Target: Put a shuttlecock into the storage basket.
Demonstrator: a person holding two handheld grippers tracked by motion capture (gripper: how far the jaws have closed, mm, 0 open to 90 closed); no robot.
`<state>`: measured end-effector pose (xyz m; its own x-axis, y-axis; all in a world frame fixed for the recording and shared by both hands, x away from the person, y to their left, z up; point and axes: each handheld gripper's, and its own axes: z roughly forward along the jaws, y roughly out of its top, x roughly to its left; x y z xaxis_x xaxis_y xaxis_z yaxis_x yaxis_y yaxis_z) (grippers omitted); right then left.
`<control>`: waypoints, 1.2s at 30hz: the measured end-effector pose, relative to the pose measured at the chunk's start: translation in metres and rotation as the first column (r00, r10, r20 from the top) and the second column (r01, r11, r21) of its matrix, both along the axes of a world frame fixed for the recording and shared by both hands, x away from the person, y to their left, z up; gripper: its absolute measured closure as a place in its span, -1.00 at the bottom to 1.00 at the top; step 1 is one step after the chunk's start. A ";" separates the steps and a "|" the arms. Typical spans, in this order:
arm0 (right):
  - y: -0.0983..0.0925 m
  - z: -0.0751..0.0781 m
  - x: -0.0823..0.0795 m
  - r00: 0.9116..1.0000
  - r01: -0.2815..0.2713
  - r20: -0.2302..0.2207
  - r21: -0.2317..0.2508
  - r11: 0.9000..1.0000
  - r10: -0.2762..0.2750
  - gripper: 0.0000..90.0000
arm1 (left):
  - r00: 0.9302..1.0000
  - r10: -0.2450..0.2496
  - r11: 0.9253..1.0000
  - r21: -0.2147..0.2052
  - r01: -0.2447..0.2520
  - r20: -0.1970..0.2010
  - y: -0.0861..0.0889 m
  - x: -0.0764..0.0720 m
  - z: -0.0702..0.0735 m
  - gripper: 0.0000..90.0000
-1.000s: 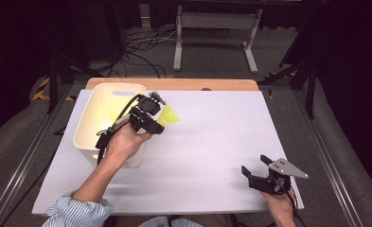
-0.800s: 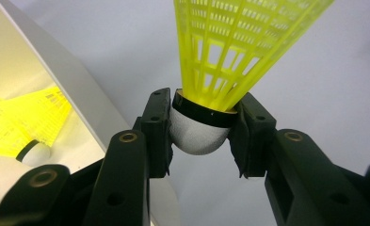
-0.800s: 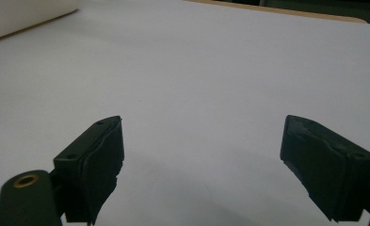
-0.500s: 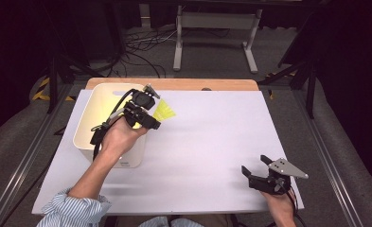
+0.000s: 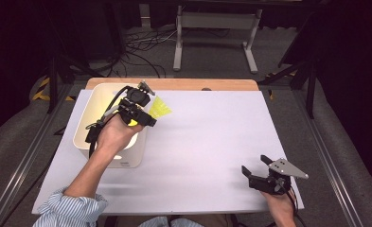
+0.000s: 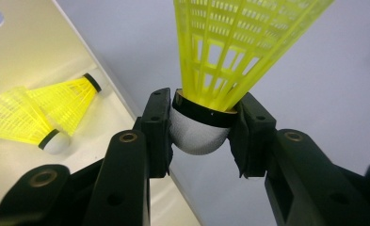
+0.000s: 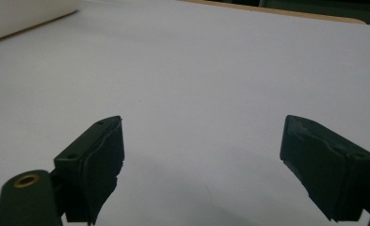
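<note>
My left gripper [image 5: 145,113] hangs over the right wall of the white bin [image 5: 90,103]. It is shut on the white cork of a yellow plastic shuttlecock [image 5: 159,107], whose skirt points right, out over the table. In the left gripper view both pads squeeze the cork of that shuttlecock [image 6: 199,134], and the left gripper [image 6: 201,122] looks across the bin's rim. Two more yellow shuttlecocks [image 6: 36,115] lie on the bin floor. My right gripper [image 5: 258,173] rests low at the table's near right corner. In its own view the right gripper [image 7: 204,132] is open over bare table.
The white table sheet [image 5: 212,137] stretches between the two hands. A wooden board edge [image 5: 198,84] runs along the far side. Beyond it stand a metal frame [image 5: 214,28] and floor cables. The bin's corner [image 7: 27,14] shows far off in the right gripper view.
My left hand has carried the shuttlecock a little to the left and away, closer over the bin's right wall. The right gripper has stayed put.
</note>
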<state>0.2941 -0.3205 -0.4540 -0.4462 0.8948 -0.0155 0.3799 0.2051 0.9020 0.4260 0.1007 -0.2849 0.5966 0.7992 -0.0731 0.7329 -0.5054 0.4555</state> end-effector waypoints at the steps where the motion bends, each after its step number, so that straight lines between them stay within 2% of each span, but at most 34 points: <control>1: 0.000 0.000 0.000 1.000 -0.001 0.000 0.000 1.000 0.001 -0.67 | 1.000 0.001 1.000 0.001 -0.001 0.002 0.001 0.000 0.000 0.40; 25: 0.000 0.000 0.000 1.000 -0.001 -0.003 0.001 1.000 0.001 -0.67 | 0.997 0.071 0.997 -0.025 -0.070 0.016 0.030 0.006 0.004 0.40; 36: 0.000 -0.001 0.001 1.000 0.001 -0.008 -0.003 1.000 -0.001 -0.67 | 0.993 0.118 0.992 -0.050 -0.117 0.010 0.047 0.009 0.001 0.40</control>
<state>0.2949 -0.3206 -0.4548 -0.4452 0.8953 -0.0148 0.3871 0.2073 0.8984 0.4352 0.1481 -0.2836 0.4999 0.8594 -0.1071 0.7799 -0.3929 0.4872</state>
